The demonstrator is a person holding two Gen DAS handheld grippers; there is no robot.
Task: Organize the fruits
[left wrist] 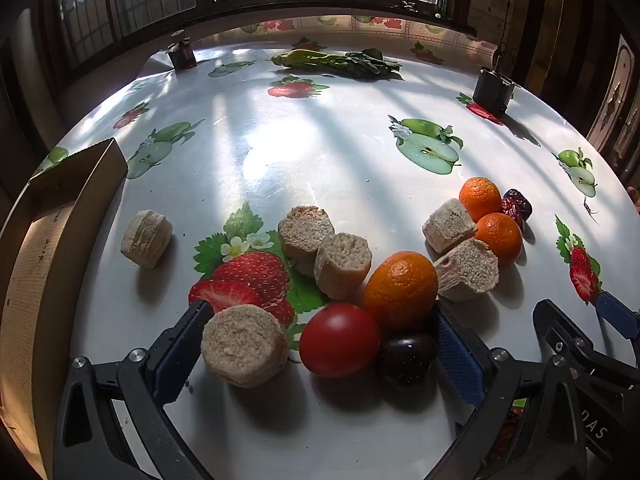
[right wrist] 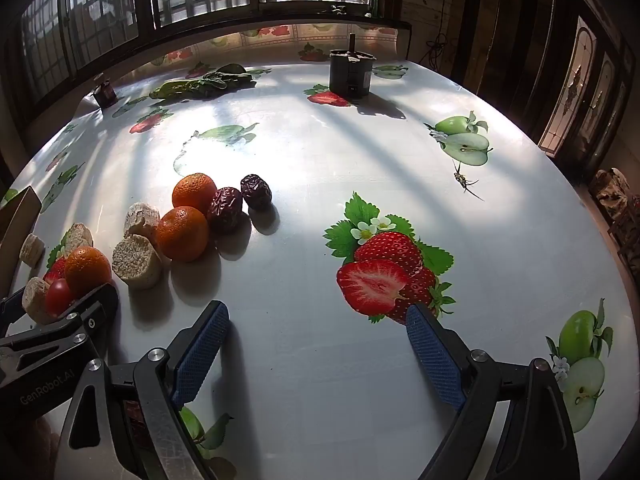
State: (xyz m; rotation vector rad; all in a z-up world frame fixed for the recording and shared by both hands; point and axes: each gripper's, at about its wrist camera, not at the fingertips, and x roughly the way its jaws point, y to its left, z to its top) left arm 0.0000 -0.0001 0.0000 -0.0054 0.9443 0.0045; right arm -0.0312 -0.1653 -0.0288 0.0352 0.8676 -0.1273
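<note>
In the left wrist view my left gripper (left wrist: pixel 320 312) stands open low over the table. Between its fingers lie a beige cut chunk (left wrist: pixel 244 344), a red tomato (left wrist: pixel 340 340) and a dark plum (left wrist: pixel 408 358), with a tangerine (left wrist: pixel 400 288) just beyond. The chunk sits close against the left pad (left wrist: pixel 176 356); no pad presses on it. Two more tangerines (left wrist: pixel 480 198) and red dates (left wrist: pixel 516 204) lie further right among other chunks (left wrist: pixel 466 274). My right gripper (right wrist: pixel 316 310) is open over bare tablecloth, to the right of the pile (right wrist: pixel 182 232), nothing between its fingers.
An open cardboard box (left wrist: pixel 60 220) stands at the table's left edge. Leafy greens (left wrist: pixel 340 62) lie at the far side, with a dark box (left wrist: pixel 492 88) at the far right and a smaller one (left wrist: pixel 182 54) at the far left. The fruit-printed tablecloth (right wrist: pixel 400 160) covers the round table.
</note>
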